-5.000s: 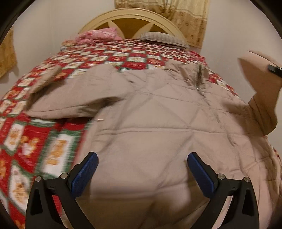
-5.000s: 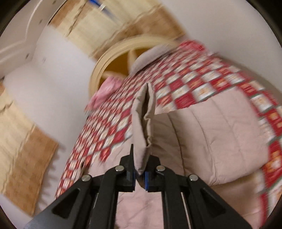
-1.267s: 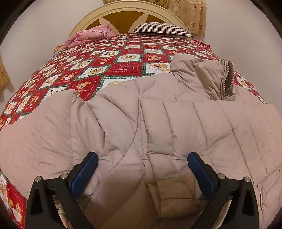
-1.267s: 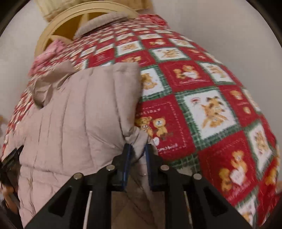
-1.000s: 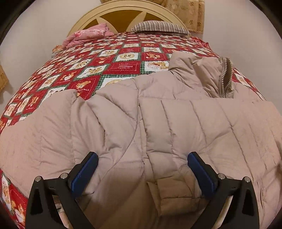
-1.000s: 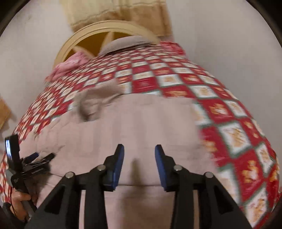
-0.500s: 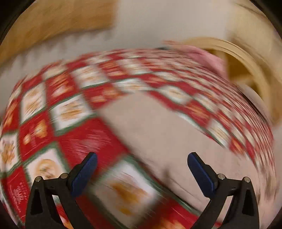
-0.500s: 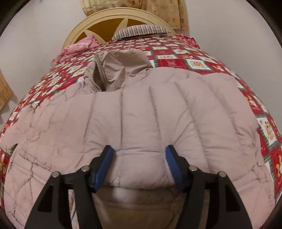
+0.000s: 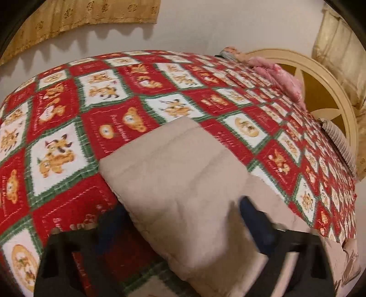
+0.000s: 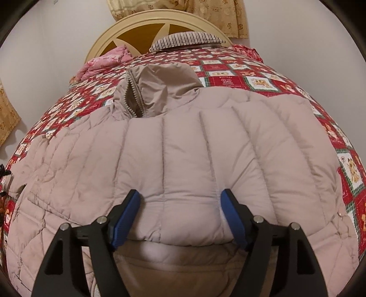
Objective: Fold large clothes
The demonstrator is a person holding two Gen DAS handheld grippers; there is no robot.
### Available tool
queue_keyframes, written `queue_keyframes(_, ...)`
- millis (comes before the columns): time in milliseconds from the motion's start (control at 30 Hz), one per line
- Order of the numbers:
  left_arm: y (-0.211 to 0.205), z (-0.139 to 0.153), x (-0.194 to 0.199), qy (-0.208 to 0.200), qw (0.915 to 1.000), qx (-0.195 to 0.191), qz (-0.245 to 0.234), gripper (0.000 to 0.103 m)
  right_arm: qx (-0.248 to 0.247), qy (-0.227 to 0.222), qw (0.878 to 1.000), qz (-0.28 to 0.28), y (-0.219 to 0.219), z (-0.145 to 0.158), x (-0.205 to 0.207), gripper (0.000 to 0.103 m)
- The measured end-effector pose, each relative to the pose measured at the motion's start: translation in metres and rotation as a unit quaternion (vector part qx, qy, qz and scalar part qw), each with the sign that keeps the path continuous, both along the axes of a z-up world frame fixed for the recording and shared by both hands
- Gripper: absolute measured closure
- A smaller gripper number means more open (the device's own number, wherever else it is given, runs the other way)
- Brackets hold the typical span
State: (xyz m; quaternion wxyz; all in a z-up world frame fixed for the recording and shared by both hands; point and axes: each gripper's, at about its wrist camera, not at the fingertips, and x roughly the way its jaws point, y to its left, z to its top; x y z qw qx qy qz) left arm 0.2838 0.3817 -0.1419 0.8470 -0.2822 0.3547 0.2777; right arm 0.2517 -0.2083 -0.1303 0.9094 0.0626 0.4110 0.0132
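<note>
On the bed (image 10: 270, 68), our right gripper (image 10: 180, 217) has just opened off the folded jacket (image 10: 183, 148); our left gripper (image 9: 180, 226), blurred, has just been narrowing around the outstretched sleeve (image 9: 178, 173), unclamped, so that fold comes next.

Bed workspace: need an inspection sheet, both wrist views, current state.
Surface: bed with red teddy-bear quilt, mostly uncovered in the left view.
Job's things: beige puffer jacket spread flat, collar zipper away from the camera; its sleeve lies out on the quilt.
Clutter: pink blanket, striped pillow at the headboard.
Grippers: left claw blurred, jaws closing, straddling the sleeve; right claw jaws opening, straddling a jacket fold.
Cables: nothing seen.
Surroundings: white walls, gold curtains.
</note>
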Motion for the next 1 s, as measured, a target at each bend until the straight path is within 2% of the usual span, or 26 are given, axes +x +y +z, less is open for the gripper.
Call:
queue_keyframes(67, -0.001, -0.001, 0.003, 0.002, 0.9999, 0.013, -0.002, 0.033, 0.001, -0.001, 1.000, 0.000, 0.000, 0.000, 0.000, 0.026)
queue_keyframes(100, -0.001, 0.000, 0.002, -0.010, 0.9998, 0.018, -0.007, 0.048, 0.001, -0.001, 1.000, 0.000, 0.000, 0.000, 0.000, 0.026)
queue_keyframes(133, 0.000, 0.000, 0.000, -0.024, 0.9995, 0.009, -0.019, 0.078, 0.003, -0.001, 1.000, 0.000, 0.001, 0.000, 0.000, 0.026)
queue_keyframes(167, 0.003, -0.001, 0.000, -0.042, 0.9981, -0.020, -0.040, 0.087, 0.004, -0.002, 1.000, 0.000, 0.000, 0.000, 0.000, 0.026)
queue_keyframes(200, 0.004, -0.002, 0.001, -0.046, 0.9974, -0.032, -0.045, 0.089, 0.005, -0.002, 1.000, 0.000, 0.000, -0.001, 0.000, 0.026)
queue_keyframes(300, -0.007, 0.012, 0.003, -0.048, 0.9973, 0.008, -0.056, 0.092, 0.009, -0.004, 1.000, -0.002, -0.001, -0.001, 0.000, 0.025)
queue_keyframes(367, -0.025, 0.031, 0.003, -0.064, 0.9941, 0.042, -0.077, 0.093, 0.012, -0.006, 1.000, -0.002, -0.001, -0.001, 0.000, 0.025)
queue_keyframes(467, -0.052, 0.062, 0.003, -0.103, 0.9869, 0.057, -0.110, 0.094, 0.018, -0.008, 1.000, -0.002, -0.003, -0.001, 0.000, 0.025)
queue_keyframes(567, -0.111, 0.111, -0.004, -0.152, 0.9673, 0.110, -0.171, 0.094, 0.023, -0.010, 1.000, -0.002, -0.004, -0.001, -0.001, 0.025)
queue_keyframes(667, -0.186, 0.145, -0.017, -0.195, 0.9321, 0.171, -0.253, 0.094, 0.026, -0.011, 1.000, -0.002, -0.005, -0.001, -0.002, 0.025)
queue_keyframes(700, -0.203, 0.150, -0.020, -0.202, 0.9234, 0.177, -0.274, 0.094, 0.029, -0.012, 1.000, -0.003, -0.005, -0.001, -0.002, 0.025)
queue_keyframes(733, -0.234, 0.154, -0.024, -0.213, 0.9094, 0.175, -0.312, 0.094, 0.031, -0.013, 0.999, -0.003, -0.006, -0.001, -0.002, 0.025)
queue_keyframes(833, -0.300, 0.148, -0.032, -0.213, 0.8802, 0.169, -0.389, 0.094, 0.037, -0.015, 0.999, -0.004, -0.007, -0.001, -0.003, 0.025)
queue_keyframes(867, -0.315, 0.145, -0.032, -0.209, 0.8731, 0.173, -0.405, 0.094, 0.039, -0.016, 0.999, -0.004, -0.008, -0.001, -0.003, 0.025)
queue_keyframes(933, -0.359, 0.126, -0.036, -0.193, 0.8537, 0.183, -0.448, 0.094, 0.042, -0.017, 0.999, -0.004, -0.009, -0.001, -0.003, 0.025)
queue_keyframes(1000, -0.389, 0.104, -0.034, -0.167, 0.8460, 0.170, -0.477, 0.094, 0.046, -0.017, 0.999, -0.004, -0.010, -0.002, -0.003, 0.025)
